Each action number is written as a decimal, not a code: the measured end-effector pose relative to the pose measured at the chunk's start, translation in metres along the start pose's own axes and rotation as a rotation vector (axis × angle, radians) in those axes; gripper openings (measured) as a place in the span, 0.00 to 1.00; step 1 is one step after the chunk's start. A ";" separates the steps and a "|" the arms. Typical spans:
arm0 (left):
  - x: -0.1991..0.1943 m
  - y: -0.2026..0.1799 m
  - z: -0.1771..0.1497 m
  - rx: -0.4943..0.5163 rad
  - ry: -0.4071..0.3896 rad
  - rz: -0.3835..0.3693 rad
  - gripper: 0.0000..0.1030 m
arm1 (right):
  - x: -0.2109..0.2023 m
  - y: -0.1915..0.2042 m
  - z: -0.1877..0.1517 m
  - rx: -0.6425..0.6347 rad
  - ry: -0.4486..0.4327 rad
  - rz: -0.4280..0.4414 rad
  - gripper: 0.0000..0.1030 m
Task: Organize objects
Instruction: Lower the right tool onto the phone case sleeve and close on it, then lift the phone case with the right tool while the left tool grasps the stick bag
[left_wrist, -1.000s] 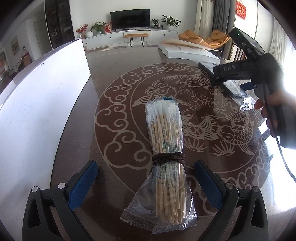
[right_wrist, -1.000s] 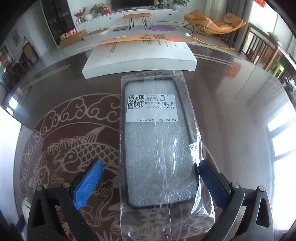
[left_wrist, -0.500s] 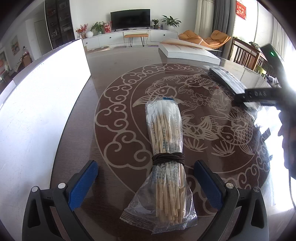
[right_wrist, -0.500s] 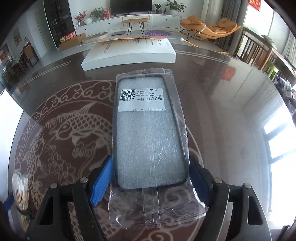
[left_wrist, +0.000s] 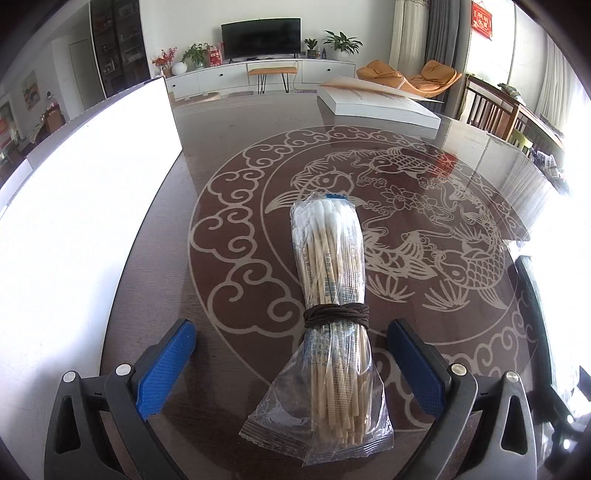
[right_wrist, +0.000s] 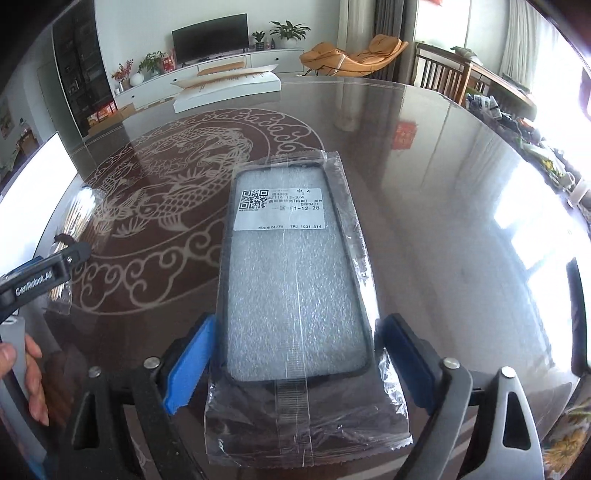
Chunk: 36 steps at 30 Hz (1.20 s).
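Observation:
A clear bag of cotton swabs (left_wrist: 334, 295), tied with dark cord, lies on the dark patterned table (left_wrist: 424, 229). My left gripper (left_wrist: 291, 362) is open, its blue pads on either side of the bag's near end without touching it. My right gripper (right_wrist: 295, 362) is shut on a bagged black phone case (right_wrist: 295, 280) with a white label, held above the table. The swab bag (right_wrist: 75, 218) also shows at the left of the right wrist view, behind the left gripper's body (right_wrist: 40, 277).
A white open box (left_wrist: 376, 105) lies at the table's far side. A tall white panel (left_wrist: 81, 206) stands along the left edge. Wooden chairs (left_wrist: 495, 114) stand at the right. A dark edge (left_wrist: 535, 317) sits at the far right.
My right gripper closed on the phone case and carried it up and back toward the near right, out of the left wrist view. The left gripper stayed still.

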<state>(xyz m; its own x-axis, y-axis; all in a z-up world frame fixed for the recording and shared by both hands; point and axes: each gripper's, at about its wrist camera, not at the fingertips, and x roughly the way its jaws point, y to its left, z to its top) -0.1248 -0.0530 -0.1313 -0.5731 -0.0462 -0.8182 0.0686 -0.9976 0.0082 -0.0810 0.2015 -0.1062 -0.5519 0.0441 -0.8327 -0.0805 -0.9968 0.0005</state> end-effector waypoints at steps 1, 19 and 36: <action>0.000 0.000 0.000 0.000 0.000 0.000 1.00 | -0.003 0.000 -0.002 0.008 -0.003 0.003 0.91; 0.000 0.000 0.000 -0.001 -0.001 0.001 1.00 | -0.015 -0.034 0.000 0.191 -0.073 0.047 1.00; 0.000 0.001 0.000 0.001 0.003 -0.006 1.00 | -0.017 -0.044 -0.001 0.254 -0.085 0.072 1.00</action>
<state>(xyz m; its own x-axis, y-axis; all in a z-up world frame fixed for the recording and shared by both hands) -0.1248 -0.0539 -0.1313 -0.5707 -0.0405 -0.8202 0.0647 -0.9979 0.0042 -0.0675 0.2448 -0.0926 -0.6306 -0.0103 -0.7761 -0.2380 -0.9492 0.2059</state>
